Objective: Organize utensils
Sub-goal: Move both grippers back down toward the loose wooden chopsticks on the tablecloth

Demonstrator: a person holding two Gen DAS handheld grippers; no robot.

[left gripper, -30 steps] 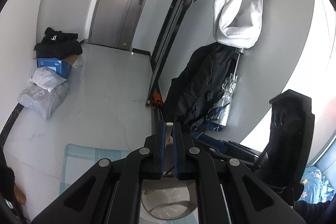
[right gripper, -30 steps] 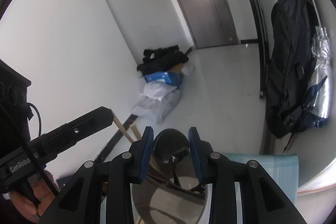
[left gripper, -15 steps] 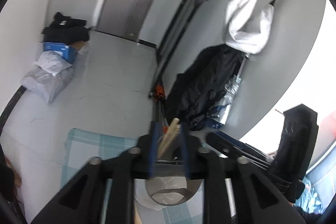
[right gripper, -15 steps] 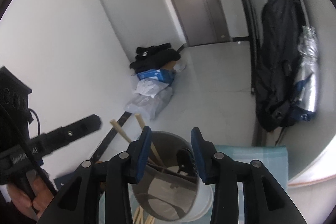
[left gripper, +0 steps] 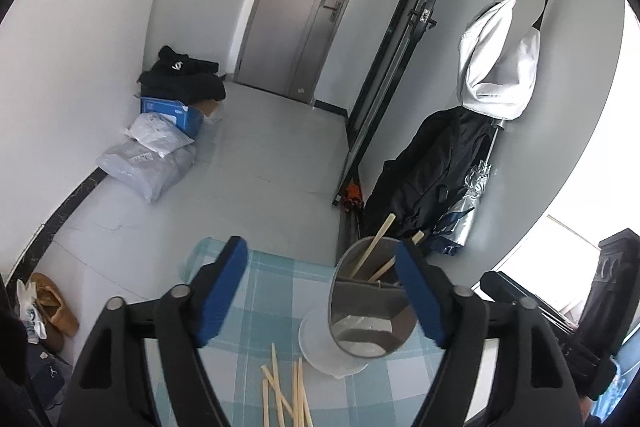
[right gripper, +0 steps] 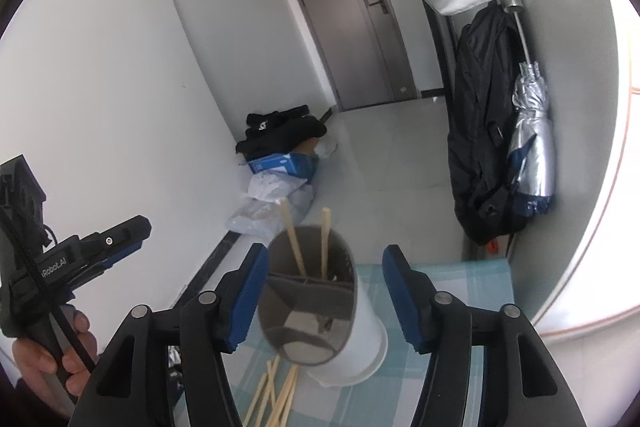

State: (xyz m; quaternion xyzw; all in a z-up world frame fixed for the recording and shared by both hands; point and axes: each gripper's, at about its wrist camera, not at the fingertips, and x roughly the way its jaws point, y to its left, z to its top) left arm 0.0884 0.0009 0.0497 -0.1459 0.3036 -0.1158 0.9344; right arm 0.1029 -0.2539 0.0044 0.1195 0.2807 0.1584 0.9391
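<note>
A grey and white utensil holder (left gripper: 370, 311) stands on a blue checked tablecloth (left gripper: 264, 311), with two wooden chopsticks (left gripper: 372, 247) upright in it. Several loose chopsticks (left gripper: 286, 391) lie on the cloth in front of it. My left gripper (left gripper: 320, 291) is open and empty, above and left of the holder. In the right wrist view the holder (right gripper: 316, 303) with its chopsticks (right gripper: 308, 243) sits between the fingers of my open, empty right gripper (right gripper: 324, 295). Loose chopsticks (right gripper: 276, 391) lie below it. The left gripper (right gripper: 88, 259) shows at the left there.
The table's far edge (left gripper: 280, 255) drops to a tiled floor. Bags and a blue box (left gripper: 164, 143) lie by the left wall. A black backpack (left gripper: 432, 163) and silver umbrella (right gripper: 532, 147) hang at the right.
My left gripper opened and let go of the chopstick, which now stands in the holder. Both grippers drew back from the holder and opened wide.
</note>
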